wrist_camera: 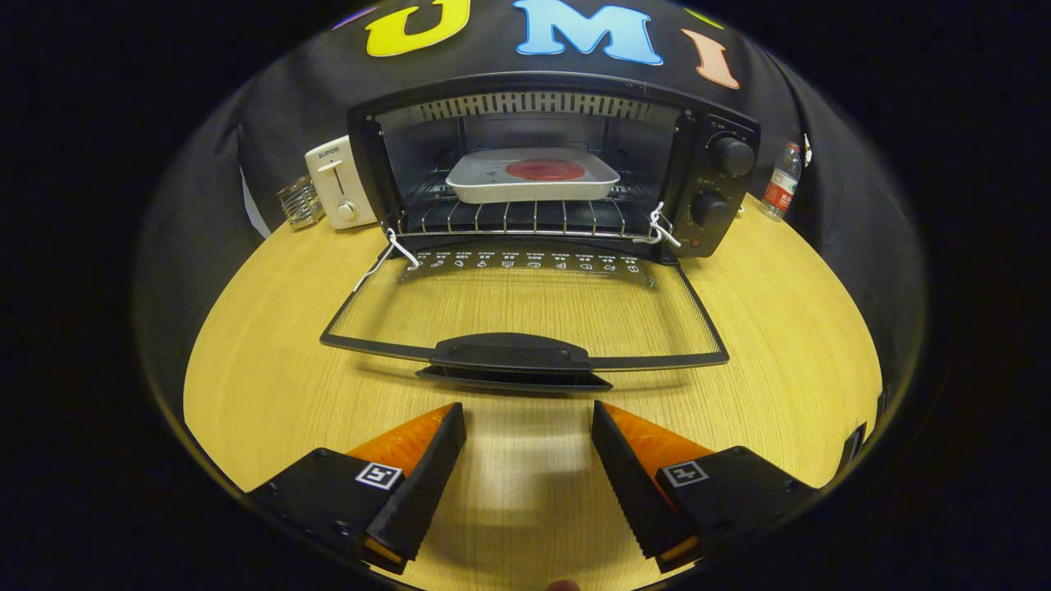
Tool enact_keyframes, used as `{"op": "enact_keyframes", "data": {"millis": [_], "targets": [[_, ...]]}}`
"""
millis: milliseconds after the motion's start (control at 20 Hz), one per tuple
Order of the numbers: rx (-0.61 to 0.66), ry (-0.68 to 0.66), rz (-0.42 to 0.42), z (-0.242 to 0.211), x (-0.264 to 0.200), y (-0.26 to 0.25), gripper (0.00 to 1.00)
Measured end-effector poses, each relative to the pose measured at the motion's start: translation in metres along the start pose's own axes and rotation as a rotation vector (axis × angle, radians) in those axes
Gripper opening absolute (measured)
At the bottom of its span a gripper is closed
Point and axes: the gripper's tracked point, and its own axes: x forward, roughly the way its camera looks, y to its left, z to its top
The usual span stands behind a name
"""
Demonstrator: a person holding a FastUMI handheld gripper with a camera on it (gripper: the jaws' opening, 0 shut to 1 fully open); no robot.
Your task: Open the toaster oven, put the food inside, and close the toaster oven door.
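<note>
Food already inside: shallow white rectangular tray (532, 176) with a round red item, possibly a slice of meat though too small to tell, resting on the wire rack (525, 217) of the black toaster oven (698, 156). Glass door (525, 316) folded down flat over the pale wooden bench (271, 386), its black handle (511, 353) just ahead of the tool (530, 447). Tool fingers spread wide, holding nothing. Closing step in hand, by this reading. Best done by sliding low under the handle's front lip, centred between the hinges, then lifting in an arc toward the oven; no pinching needed. Worth keeping clear of the glass itself.
</note>
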Motion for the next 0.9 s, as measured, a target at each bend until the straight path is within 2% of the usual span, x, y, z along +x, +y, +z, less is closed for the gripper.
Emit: {"op": "enact_keyframes", "data": {"millis": [400, 900], "targets": [[0.049, -0.009, -0.050, 0.009, 0.003, 0.003, 0.99], [0.035, -0.119, -0.064, 0.037, -0.037, 0.004, 0.99]]}}
